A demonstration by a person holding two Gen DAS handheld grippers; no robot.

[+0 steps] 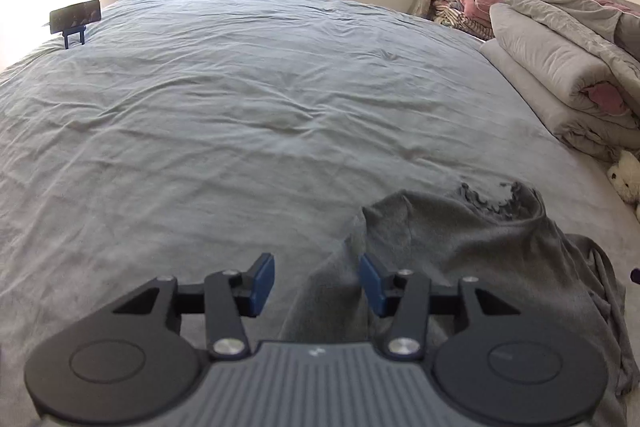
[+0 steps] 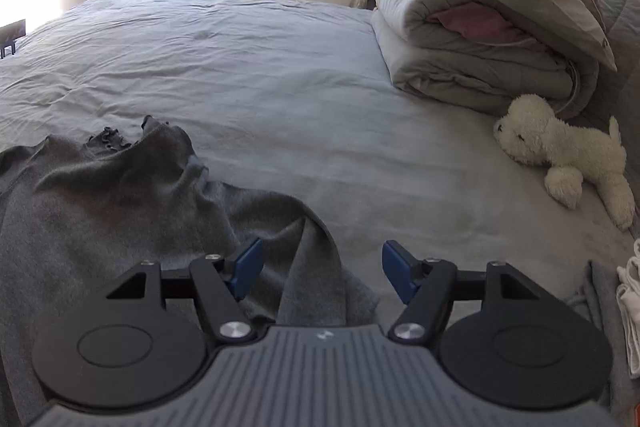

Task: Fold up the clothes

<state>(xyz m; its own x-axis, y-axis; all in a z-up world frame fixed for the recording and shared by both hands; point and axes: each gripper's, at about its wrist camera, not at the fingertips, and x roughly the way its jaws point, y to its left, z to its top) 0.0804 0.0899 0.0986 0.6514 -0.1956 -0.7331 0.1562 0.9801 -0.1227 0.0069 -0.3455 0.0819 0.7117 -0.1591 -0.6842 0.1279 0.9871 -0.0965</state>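
on the bed (image 1: 240, 87), a crumpled grey garment (image 1: 460, 239) lies under both wide-open, empty hand-held grippers (image 1: 317, 283) (image 2: 322, 273).

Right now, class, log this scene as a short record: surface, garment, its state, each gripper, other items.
surface: bed with grey sheet
garment: dark grey top
state: crumpled, unfolded
left gripper: open, holding nothing
right gripper: open, holding nothing
other items: folded quilt, white toy dog
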